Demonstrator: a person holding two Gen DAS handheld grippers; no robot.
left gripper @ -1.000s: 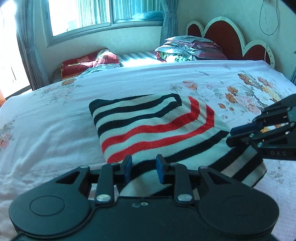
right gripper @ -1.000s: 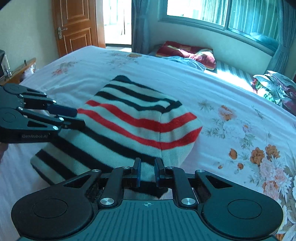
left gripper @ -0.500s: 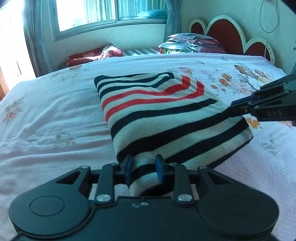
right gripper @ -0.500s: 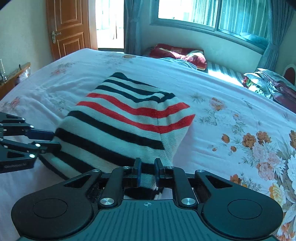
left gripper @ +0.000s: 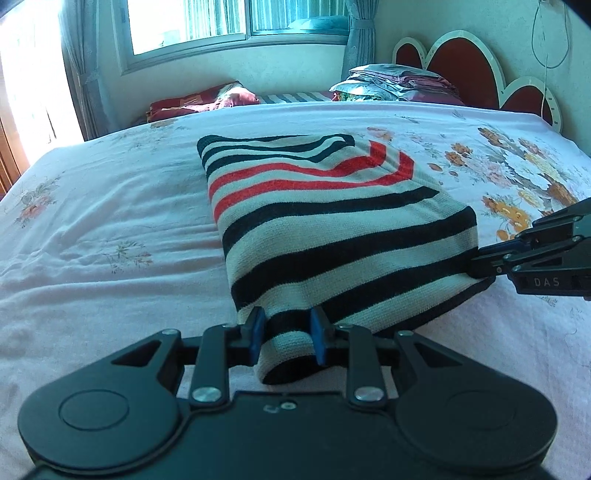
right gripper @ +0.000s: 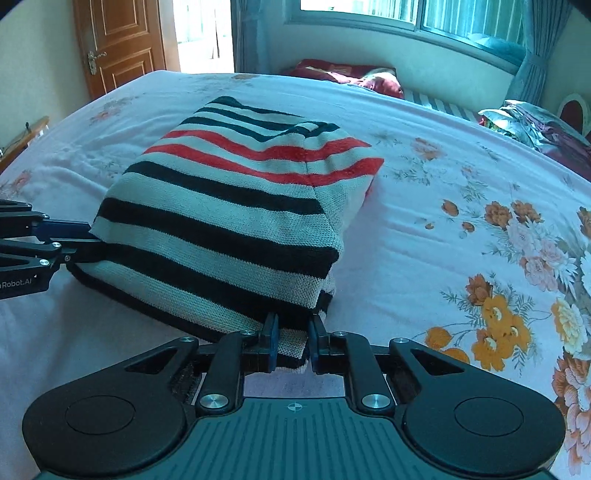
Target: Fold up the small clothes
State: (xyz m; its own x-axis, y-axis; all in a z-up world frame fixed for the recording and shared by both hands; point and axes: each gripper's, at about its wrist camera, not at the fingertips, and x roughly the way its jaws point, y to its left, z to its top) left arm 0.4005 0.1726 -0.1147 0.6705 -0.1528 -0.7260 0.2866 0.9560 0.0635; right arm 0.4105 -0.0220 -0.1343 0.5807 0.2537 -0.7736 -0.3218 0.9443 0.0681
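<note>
Sweater [left gripper: 332, 229] lies folded mid-bed, its near edge pinched at both corners. My left gripper [left gripper: 286, 338] is clamped on the near left corner; my right gripper [right gripper: 291, 341] is clamped on the near right one, both low over the sheet [left gripper: 110, 240]. Open bedding on every side of the fold — wide room to my left and toward the window [left gripper: 192, 26]. Pillows [left gripper: 199, 105] and a folded pile [left gripper: 399, 83] sit far off by the headboard [left gripper: 461, 74], well clear. A door [right gripper: 118, 40] stands beyond the bed.
</note>
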